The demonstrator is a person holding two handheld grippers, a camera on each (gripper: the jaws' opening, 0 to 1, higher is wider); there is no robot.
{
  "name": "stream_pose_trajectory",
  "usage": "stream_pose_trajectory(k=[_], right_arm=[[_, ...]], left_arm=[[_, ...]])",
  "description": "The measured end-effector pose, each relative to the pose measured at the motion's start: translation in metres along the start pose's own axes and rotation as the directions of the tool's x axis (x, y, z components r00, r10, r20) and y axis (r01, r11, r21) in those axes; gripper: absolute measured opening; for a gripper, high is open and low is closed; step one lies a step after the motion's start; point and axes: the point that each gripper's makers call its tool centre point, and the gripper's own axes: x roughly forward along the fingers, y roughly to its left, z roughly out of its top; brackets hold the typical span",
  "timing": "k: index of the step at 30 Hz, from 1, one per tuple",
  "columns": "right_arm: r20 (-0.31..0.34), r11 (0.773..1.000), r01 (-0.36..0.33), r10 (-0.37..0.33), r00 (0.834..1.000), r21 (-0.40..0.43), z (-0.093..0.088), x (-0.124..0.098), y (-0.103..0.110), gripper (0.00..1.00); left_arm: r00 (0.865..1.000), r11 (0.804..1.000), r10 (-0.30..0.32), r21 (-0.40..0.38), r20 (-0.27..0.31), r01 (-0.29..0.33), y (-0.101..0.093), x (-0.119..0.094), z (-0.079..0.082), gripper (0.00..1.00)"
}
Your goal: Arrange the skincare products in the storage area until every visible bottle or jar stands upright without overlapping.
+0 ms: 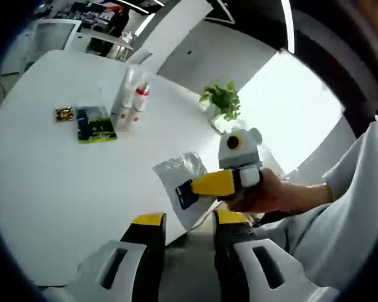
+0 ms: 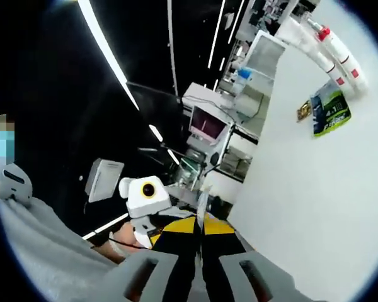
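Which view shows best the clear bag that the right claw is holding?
The left gripper view: the bag shows flat and wide there, pinched at one edge by the right claw over the table. In the right gripper view the bag shows edge-on, a thin strip between the shut jaws.

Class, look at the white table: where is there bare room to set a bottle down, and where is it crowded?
The table is bare across the wide stretch between the green pack and the near edge. It is crowded at the far side, where two bottles lie beside the green pack and a small gold packet, and by the plant. The right gripper holds a clear bag at the near edge.
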Motion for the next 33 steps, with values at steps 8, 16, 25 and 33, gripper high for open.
stream_pose_trajectory(k=[8,16,25,33], right_arm=[[0.034,1.0,-0.001,0.001,0.999,-0.011,0.006,0.001,0.003,0.0],[0.051,1.0,-0.012,0.012,0.999,-0.001,0.008,0.0,0.003,0.0],[0.052,1.0,-0.029,0.029,0.998,-0.004,0.007,0.002,0.006,0.0],[0.087,0.999,-0.04,0.042,0.995,-0.027,0.013,0.001,0.01,0.0]], left_arm=[[0.997,0.992,-0.073,-0.101,0.04,0.077,-0.01,0.0,0.004,0.0],[0.984,0.977,-0.131,-0.156,0.116,0.149,-0.016,-0.006,0.014,0.06],[0.977,0.964,-0.136,-0.207,0.165,0.169,-0.014,-0.01,0.017,0.0],[0.96,0.95,-0.164,-0.227,0.228,0.216,-0.019,-0.013,0.026,0.06]])
